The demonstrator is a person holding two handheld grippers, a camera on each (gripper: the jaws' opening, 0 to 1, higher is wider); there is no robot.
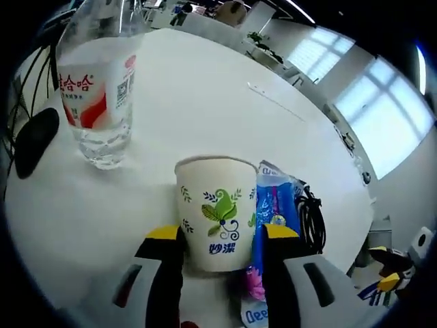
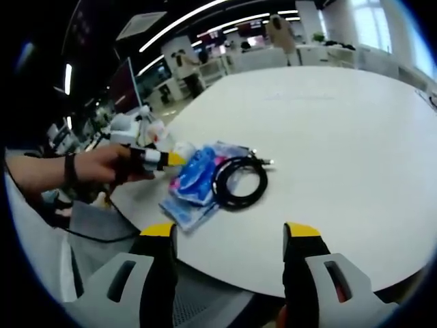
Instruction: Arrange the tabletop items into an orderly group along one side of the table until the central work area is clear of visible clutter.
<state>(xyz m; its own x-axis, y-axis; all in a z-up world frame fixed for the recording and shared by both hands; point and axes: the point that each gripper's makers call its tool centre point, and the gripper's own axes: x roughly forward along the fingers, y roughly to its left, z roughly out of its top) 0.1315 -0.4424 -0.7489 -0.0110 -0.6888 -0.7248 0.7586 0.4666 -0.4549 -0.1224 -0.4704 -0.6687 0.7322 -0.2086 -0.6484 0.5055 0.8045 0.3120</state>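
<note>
A white paper cup point(image 1: 215, 212) with a green leaf print stands on the white table point(image 1: 205, 89) between the jaws of my left gripper point(image 1: 222, 234), which press its sides. A blue snack packet point(image 1: 273, 201) is wedged between the cup and the right jaw, beside a coiled black cable point(image 1: 313, 222). In the right gripper view the left gripper point(image 2: 171, 158), held by a hand point(image 2: 102, 167), is at the cup point(image 2: 183, 150) next to the blue packets point(image 2: 198, 179) and cable point(image 2: 239, 181). My right gripper point(image 2: 230, 236) is open over the table's near edge with nothing in it.
A clear water bottle point(image 1: 102, 89) with a red and white label stands left of the cup and further back. A black oval object point(image 1: 34, 140) lies at the table's left rim. The wide tabletop point(image 2: 341, 137) stretches to the right. Office desks stand beyond.
</note>
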